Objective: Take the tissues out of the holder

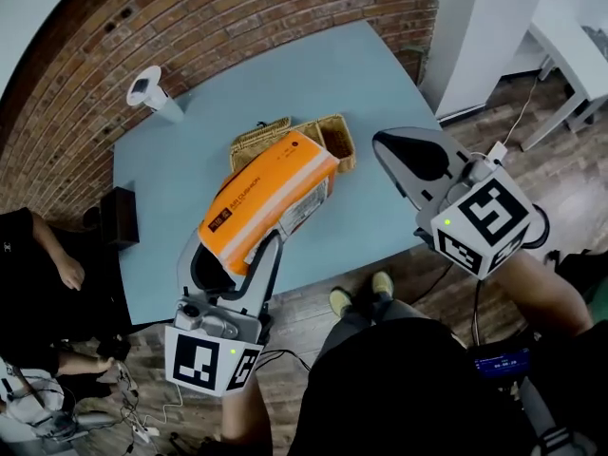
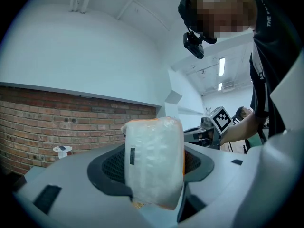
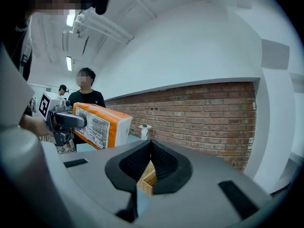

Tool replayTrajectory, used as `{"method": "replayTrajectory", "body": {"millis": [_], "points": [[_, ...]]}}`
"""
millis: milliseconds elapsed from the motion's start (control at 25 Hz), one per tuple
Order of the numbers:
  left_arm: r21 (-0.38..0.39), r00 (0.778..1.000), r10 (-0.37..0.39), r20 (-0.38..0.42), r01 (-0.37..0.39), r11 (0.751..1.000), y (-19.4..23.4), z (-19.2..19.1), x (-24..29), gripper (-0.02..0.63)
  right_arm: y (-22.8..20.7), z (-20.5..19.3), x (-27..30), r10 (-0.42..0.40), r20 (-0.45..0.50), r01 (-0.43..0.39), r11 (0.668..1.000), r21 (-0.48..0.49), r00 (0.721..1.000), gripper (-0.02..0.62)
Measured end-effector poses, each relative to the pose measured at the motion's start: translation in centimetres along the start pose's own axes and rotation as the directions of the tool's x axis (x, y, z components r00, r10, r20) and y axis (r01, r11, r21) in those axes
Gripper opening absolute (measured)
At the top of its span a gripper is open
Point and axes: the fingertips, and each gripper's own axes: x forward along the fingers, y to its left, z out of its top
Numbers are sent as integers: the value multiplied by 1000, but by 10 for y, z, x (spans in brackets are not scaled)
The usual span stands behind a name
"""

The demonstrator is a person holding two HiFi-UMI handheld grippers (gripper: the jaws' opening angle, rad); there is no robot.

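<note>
We find the left gripper [image 2: 154,167] clamped on the orange tissue pack [image 1: 271,193], which is tilted over the wicker holder [image 1: 334,133] on the blue table [image 1: 180,169]. The right gripper [image 3: 151,146] is closed on nothing, near the holder's right.

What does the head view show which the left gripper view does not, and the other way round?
Only the head view: the holder seen plainly on the blue table, and the person's shoes. Only the left gripper view: the head camera and the ceiling lights. Both: the tissue pack clamped in the left gripper, the right gripper and the brick wall.
</note>
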Motion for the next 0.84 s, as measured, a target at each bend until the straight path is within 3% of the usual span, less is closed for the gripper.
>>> {"method": "replayTrajectory", "body": {"millis": [840], "points": [[-1, 1000, -11, 10, 11, 1000, 12, 5, -10, 285, 16, 10, 4, -10, 10, 10, 1000, -21, 1000, -5]]}}
